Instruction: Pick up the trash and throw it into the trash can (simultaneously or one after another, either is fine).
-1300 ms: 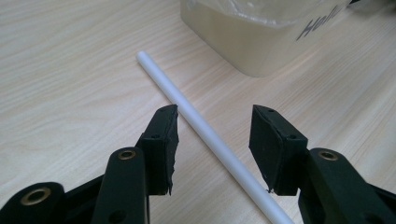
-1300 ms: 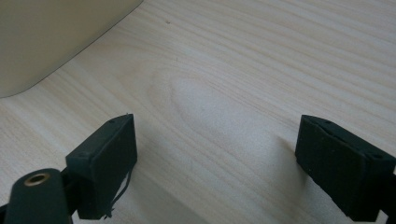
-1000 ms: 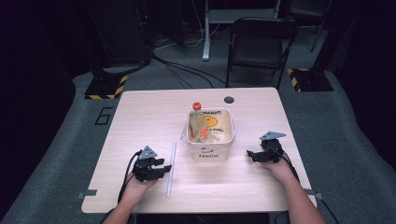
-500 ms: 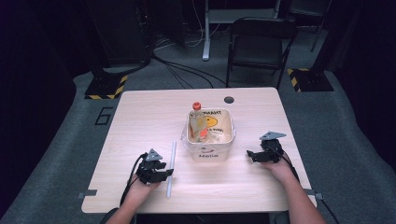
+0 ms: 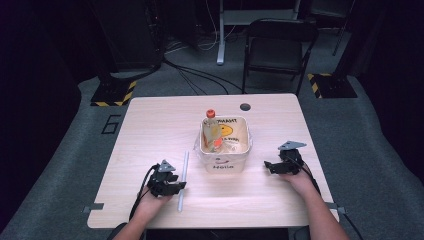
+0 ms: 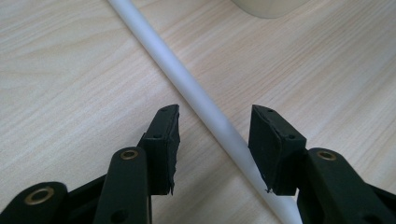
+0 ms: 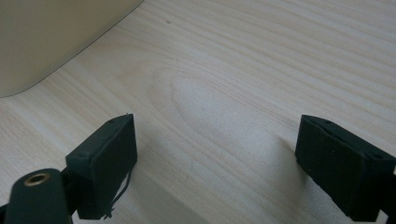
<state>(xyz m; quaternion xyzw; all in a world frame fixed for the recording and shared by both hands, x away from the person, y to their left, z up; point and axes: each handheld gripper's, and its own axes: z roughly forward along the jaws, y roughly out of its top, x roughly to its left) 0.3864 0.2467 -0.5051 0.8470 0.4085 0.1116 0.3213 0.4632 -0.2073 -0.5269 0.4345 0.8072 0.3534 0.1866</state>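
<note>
Black folding chair (image 5: pixel 280 45) beyond table's far edge; cables (image 5: pixel 195 75) on grey carpet (image 5: pixel 75 165); hazard-striped base (image 5: pixel 114 93) far left.

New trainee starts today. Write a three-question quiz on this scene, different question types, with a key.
1. True or false: the left gripper is shut on the tube.
2. Multiple choice: the bin stands (A) between the two grippers, (B) left of both, (C) off the table.
3. Fill in: between the right gripper jaws lies only bare ____.

Key: 1 false, the jaws are open with the tube passing between them; 2 A; 3 table.
</note>
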